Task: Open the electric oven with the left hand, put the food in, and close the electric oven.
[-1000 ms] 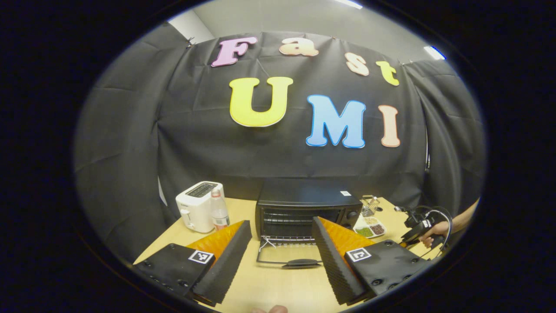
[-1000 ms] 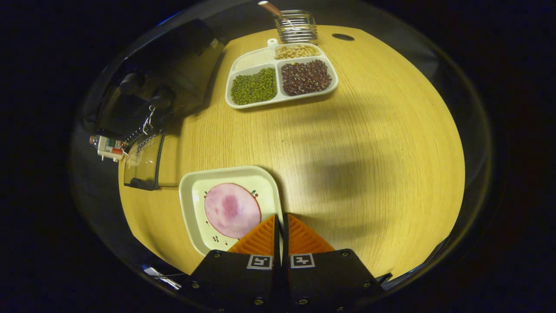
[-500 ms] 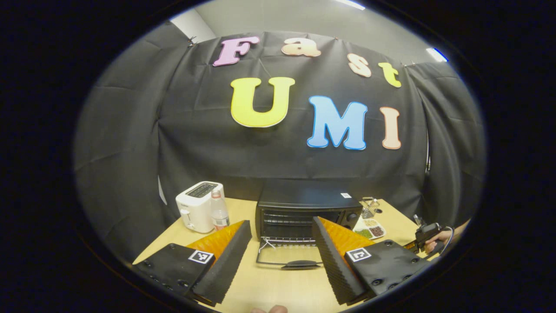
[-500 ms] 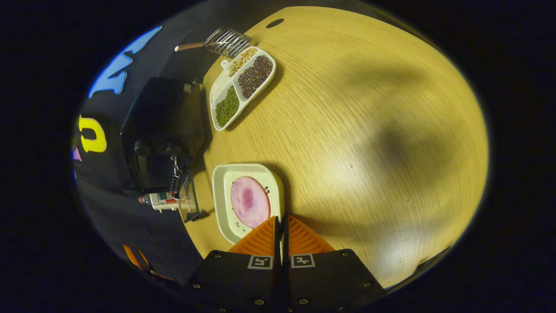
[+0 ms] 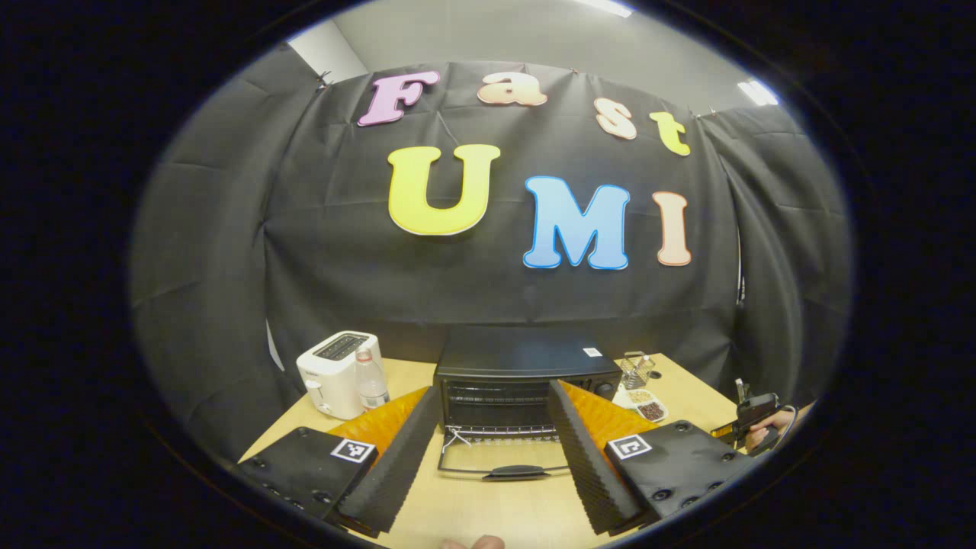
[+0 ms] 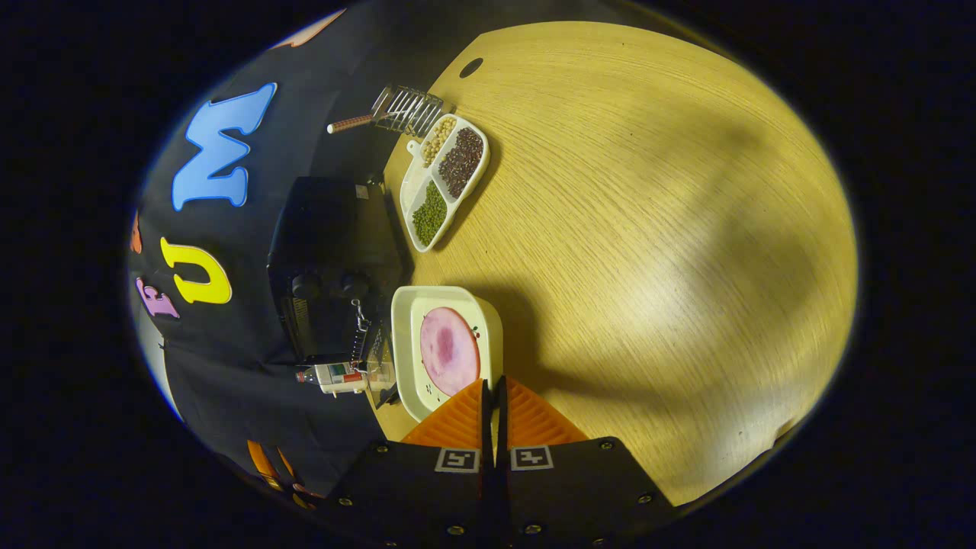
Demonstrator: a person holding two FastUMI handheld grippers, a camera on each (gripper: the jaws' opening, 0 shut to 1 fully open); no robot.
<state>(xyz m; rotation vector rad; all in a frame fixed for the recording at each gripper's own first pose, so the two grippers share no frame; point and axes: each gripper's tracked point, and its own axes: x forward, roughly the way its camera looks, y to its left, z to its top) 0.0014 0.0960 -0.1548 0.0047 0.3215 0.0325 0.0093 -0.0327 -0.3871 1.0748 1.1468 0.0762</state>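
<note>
Lifted plate (image 6: 446,347) now hangs clamped in right tool (image 6: 492,396).

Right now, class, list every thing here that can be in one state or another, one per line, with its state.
electric oven: door open, lying flat on the table
left gripper: open, holding nothing
right gripper: shut on the plate's rim
plate: held, carrying a round slice of meat
divided tray: beans in its compartments
bottle: upright, cap on
</note>
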